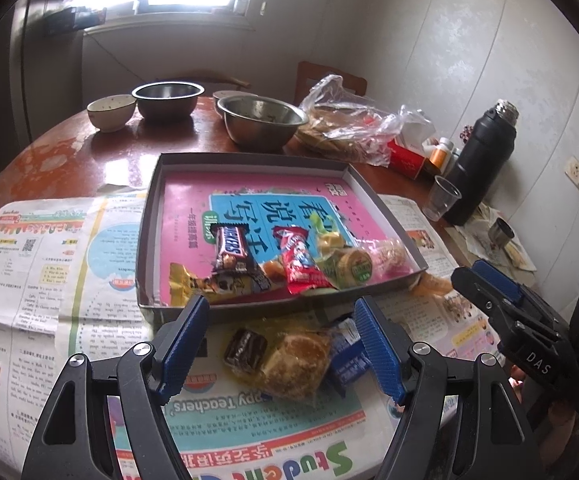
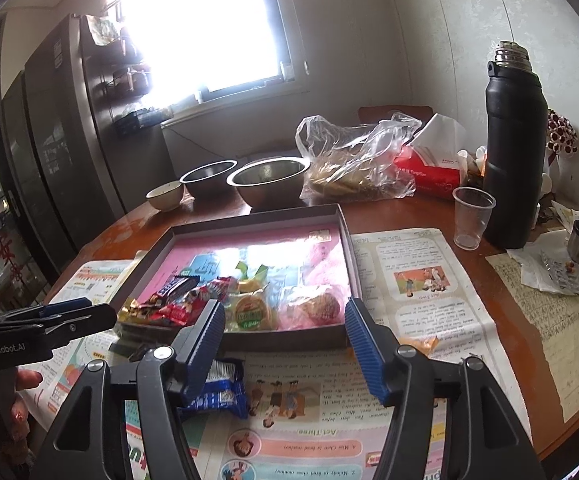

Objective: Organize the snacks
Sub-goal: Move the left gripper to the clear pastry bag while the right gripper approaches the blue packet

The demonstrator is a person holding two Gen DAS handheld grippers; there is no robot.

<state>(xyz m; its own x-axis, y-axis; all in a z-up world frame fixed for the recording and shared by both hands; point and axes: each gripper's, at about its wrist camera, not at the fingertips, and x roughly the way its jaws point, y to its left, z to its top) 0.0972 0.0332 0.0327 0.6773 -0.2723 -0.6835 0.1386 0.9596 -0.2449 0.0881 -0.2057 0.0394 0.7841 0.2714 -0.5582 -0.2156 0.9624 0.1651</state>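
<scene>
A shallow grey tray lined with a pink book holds a Snickers bar, a red packet, a green-labelled pastry, a pink-wrapped cake and a yellow packet. In front of it on the newspaper lie a dark chocolate, a golden cake in clear wrap and a blue packet. My left gripper is open, with its fingers either side of these three. My right gripper is open over the tray's front wall, nothing between its pads; the blue packet lies by its left finger.
Two steel bowls and a ceramic bowl stand behind the tray. A plastic bag of flatbread, a red tissue box, a black flask and a clear cup are at the back right. An orange wrapper lies right of the tray.
</scene>
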